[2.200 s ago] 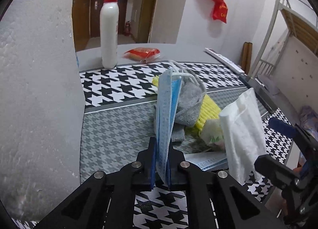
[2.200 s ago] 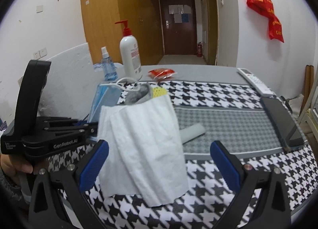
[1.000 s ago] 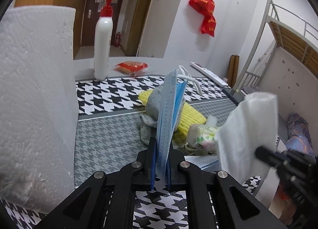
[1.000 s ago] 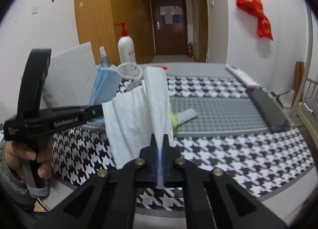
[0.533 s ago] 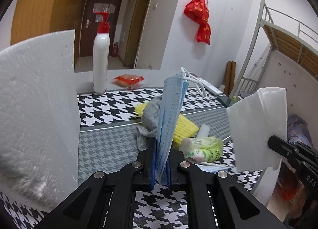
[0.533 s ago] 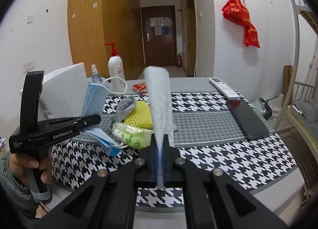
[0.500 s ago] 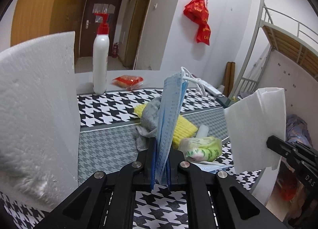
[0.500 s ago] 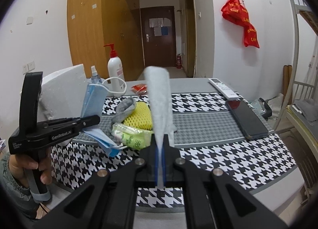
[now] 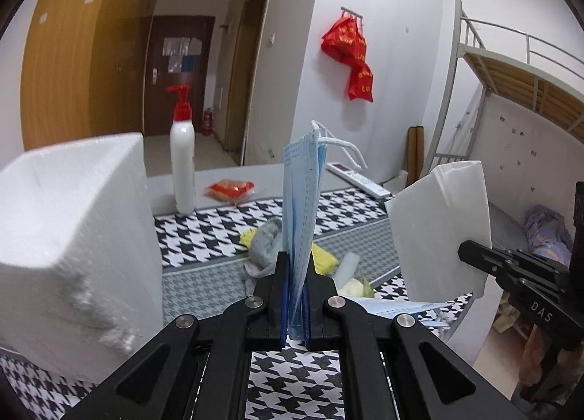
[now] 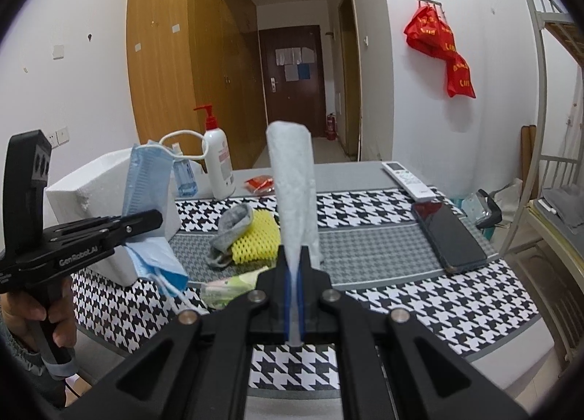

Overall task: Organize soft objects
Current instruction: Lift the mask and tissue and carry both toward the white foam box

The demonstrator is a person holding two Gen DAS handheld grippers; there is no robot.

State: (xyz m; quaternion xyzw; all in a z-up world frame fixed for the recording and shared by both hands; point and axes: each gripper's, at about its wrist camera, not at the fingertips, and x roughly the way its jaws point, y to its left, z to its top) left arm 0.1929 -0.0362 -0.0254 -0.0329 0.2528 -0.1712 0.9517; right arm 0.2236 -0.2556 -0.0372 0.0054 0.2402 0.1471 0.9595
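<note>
blue mask (image 9: 301, 208) pinched in left gripper (image 9: 295, 296); right gripper (image 10: 294, 296) pinches tissue (image 10: 294, 201).

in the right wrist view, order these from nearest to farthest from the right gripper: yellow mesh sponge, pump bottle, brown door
1. yellow mesh sponge, on the mat just ahead-left of the right gripper
2. pump bottle, far table edge, left
3. brown door, end of hallway

So I've pinched the tissue (image 10: 292, 197) in my right gripper (image 10: 294, 296), which was wide open around it a couple seconds back, and lifted it clear off the table (image 10: 383, 248). My left gripper (image 9: 295, 296) has raised the mask (image 9: 301, 201) too, so the foam box (image 9: 76, 237) now sits lower beside it.
</note>
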